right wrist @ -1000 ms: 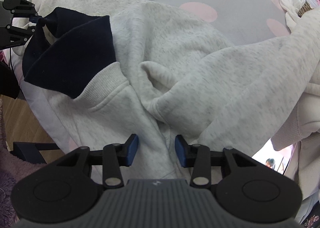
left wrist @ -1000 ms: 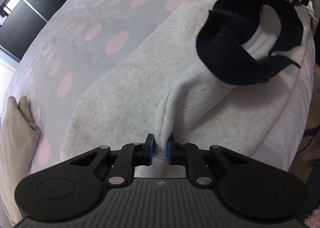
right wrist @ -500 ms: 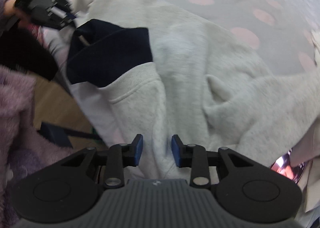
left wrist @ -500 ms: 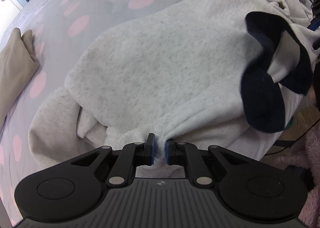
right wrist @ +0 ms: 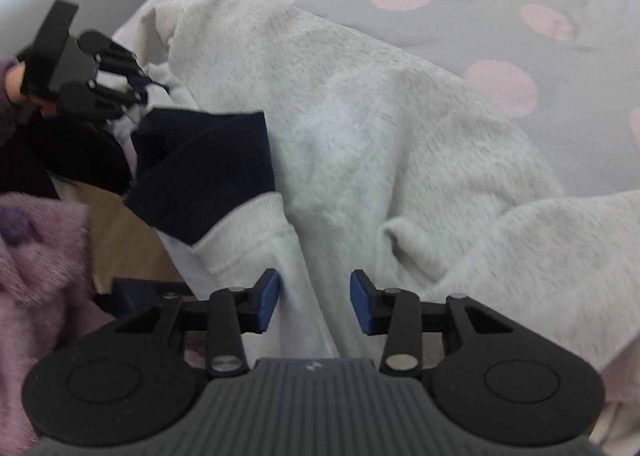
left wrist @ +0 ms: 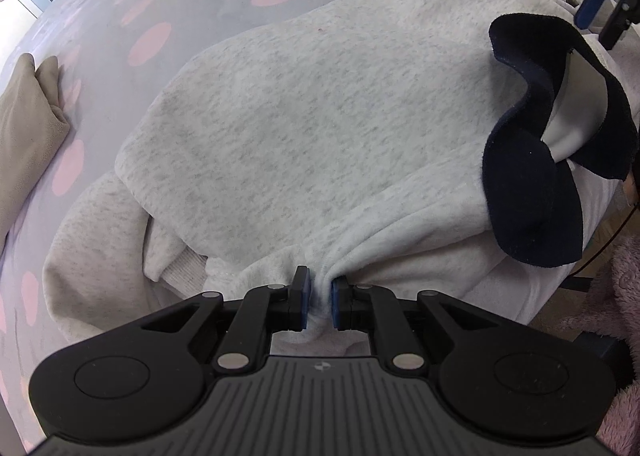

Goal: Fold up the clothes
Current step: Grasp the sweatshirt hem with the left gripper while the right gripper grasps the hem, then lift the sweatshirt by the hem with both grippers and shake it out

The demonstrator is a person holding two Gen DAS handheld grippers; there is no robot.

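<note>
Left wrist view: our left gripper has its fingers pinched on a gathered tuck of the grey sweatshirt, at the edge nearest us. We read that clamp as an anchor: it keeps this side from sliding on the dotted bedsheet. The sweatshirt lies spread across the bed, with a ribbed cuff bunched under its left side. The navy hood lining is flopped open at the right, near the bed's edge. A folded beige garment lies well apart at far left.

Right wrist view: our right gripper has its fingers spread, straddling a ridge of grey fabric with a gap on each side, so it grips nothing. It looks lined up to take the ridge beside the ribbed hem. The cloth here is creased and humped, not flat, so we judge the fold unfinished. The left gripper shows at upper left by the hood.
</note>
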